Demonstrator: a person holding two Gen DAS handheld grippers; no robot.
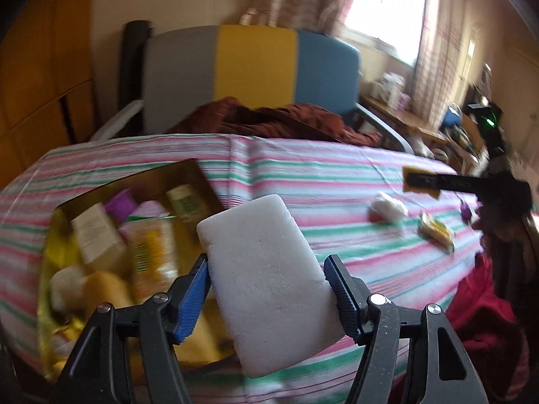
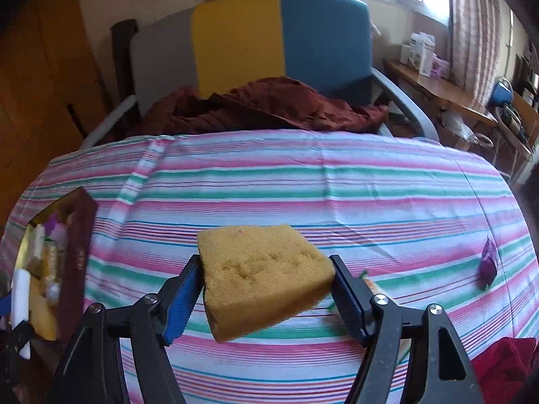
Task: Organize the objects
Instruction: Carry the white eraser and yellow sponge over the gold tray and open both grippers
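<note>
While the left tongs clamp a white sponge above the box at the counter's left edge, already approx. half full, the right tongs clamp a yellow sponge; a few small packets are left near the right edge.

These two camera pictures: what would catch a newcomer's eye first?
Most striking are the two clamps, each gripping a sponge: the left gripper squeezes a white sponge, the right gripper a yellow sponge. Beneath both lies a striped cloth in pink, green and white. At its left edge stands an open box crowded with small bottles.
</note>
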